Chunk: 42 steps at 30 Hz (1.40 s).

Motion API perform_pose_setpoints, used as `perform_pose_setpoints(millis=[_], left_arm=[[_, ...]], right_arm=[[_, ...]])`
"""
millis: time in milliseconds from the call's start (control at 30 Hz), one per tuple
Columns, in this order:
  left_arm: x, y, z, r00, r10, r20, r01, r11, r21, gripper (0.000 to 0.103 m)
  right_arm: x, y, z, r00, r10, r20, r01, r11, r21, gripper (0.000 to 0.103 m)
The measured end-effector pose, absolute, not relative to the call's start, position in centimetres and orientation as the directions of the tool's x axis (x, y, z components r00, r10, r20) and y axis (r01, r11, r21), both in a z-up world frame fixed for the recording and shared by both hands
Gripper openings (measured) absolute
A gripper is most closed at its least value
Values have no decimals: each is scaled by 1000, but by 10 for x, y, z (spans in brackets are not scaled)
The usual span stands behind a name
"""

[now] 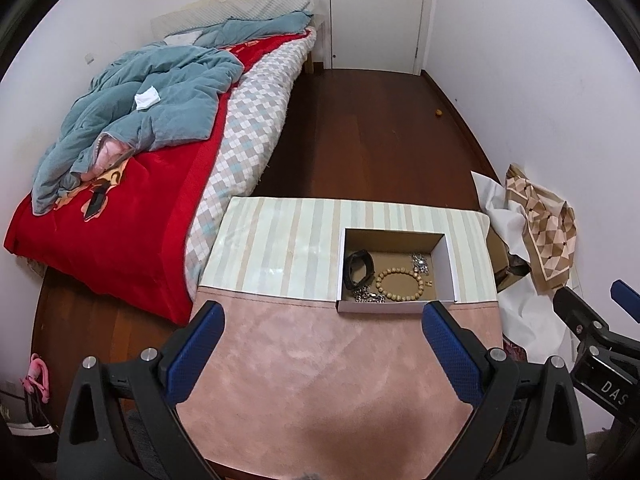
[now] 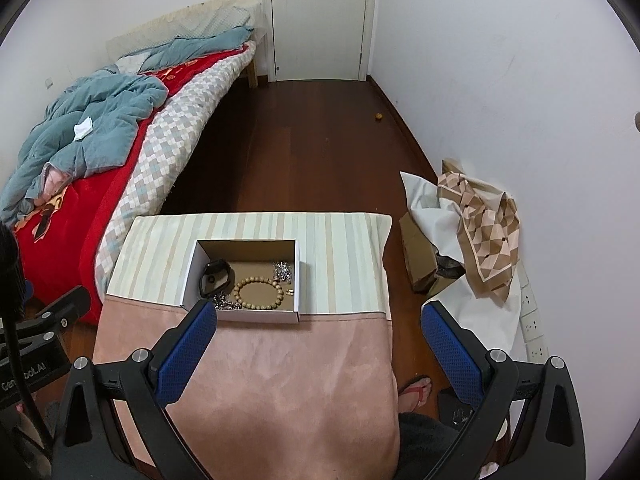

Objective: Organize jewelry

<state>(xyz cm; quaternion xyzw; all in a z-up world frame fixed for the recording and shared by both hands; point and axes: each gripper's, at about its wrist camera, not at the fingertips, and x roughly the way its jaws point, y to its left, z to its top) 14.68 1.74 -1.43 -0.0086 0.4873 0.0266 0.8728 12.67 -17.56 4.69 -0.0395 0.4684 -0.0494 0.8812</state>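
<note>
Left gripper [image 1: 322,322] is seen with both blue pads spread wide apart and nothing held, hovering low over the pink part of the tabletop [image 1: 320,360]. From the left wrist view, the open cardboard box [image 1: 396,308] is sat ahead and a bit to the right, right where the pink cloth meets the striped one. Everything is already in it: a black band [image 1: 359,267] on the left side, a wooden bead bracelet [image 1: 399,283] in the middle, a silver chain [image 1: 368,297] heaped at the near wall and another sparkly silver piece [image 1: 421,263] at the back right. A tiny pale bit beside the beads can't really be made out. No jewelry can be spotted loose on the cloth.

Right gripper [image 2: 320,322] is likewise wide open and empty in the right wrist view. Here the box is ahead and to the left, its near edge partly covered by the left pad, long side running left to right across the view. The bracelet is reached about equally from either side; the black band is probably nearer the left gripper, the sparkly piece nearer the right.

Judging by that, the sorting looks pretty much done
</note>
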Motion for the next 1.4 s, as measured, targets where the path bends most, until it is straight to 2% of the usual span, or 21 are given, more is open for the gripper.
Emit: perform_pose_setpoints(millis=[1400], left_arm=[[138, 16, -4, 558, 50, -828, -48, 998, 29, 101]], right_arm=[[117, -172, 51, 555, -107, -825, 24, 993, -113, 103]])
